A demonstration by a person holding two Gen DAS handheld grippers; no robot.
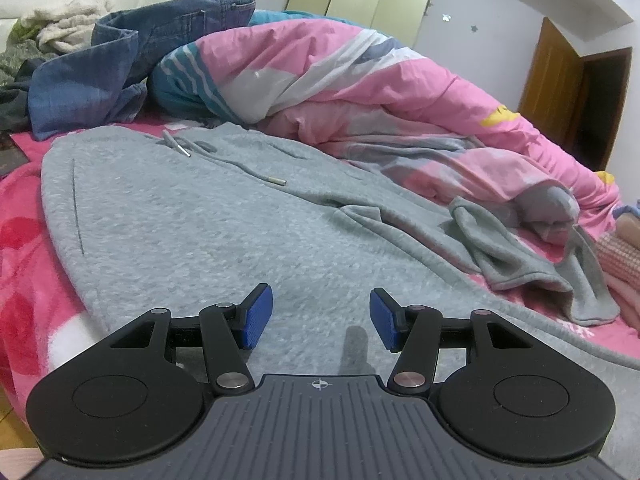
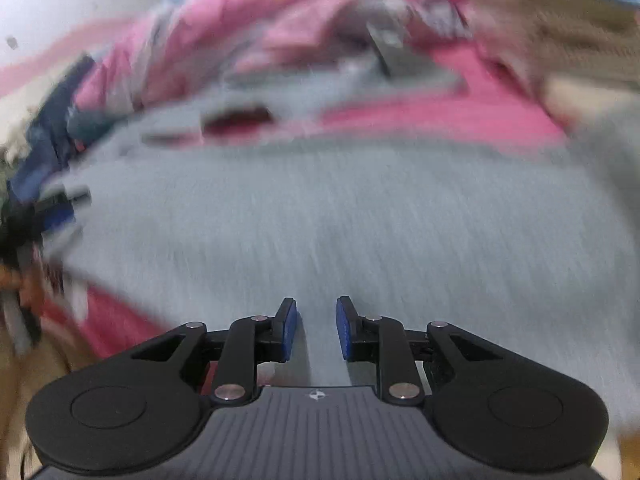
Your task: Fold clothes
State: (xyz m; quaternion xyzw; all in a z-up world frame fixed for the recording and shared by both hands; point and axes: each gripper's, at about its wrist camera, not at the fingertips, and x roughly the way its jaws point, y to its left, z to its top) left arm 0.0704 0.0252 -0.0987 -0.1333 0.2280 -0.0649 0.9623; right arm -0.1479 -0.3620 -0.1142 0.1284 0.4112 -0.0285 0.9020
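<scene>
currently a grey hoodie (image 1: 208,220) is laid flat on the bed (image 1: 24,240), its body spread toward the near edge so that clean fold lines can be made. its drawstrings (image 1: 224,160) lie loose near the neck at the far side. one sleeve (image 1: 520,248) is bunched at the right edge of the garment, partly caught under a pink quilt (image 1: 360,68) that is heaped along the far side of the bed. jeans (image 1: 120,60) are piled at the far left corner, apart from the hoodie.

the left gripper (image 1: 321,318) is held low over the near hem with its jaws standing apart and nothing between them; the fabric is not gripped. it is judged to be waiting there for a hem pick-up.

the right gripper (image 2: 316,329) is seen over the grey fabric in a heavily blurred view. its jaws are narrowly parted, with only bare fabric visible in the gap below; no cloth is pinched. it is judged to be on approach to the hoodie. the bunched sleeve probably needs freeing before any fold.
</scene>
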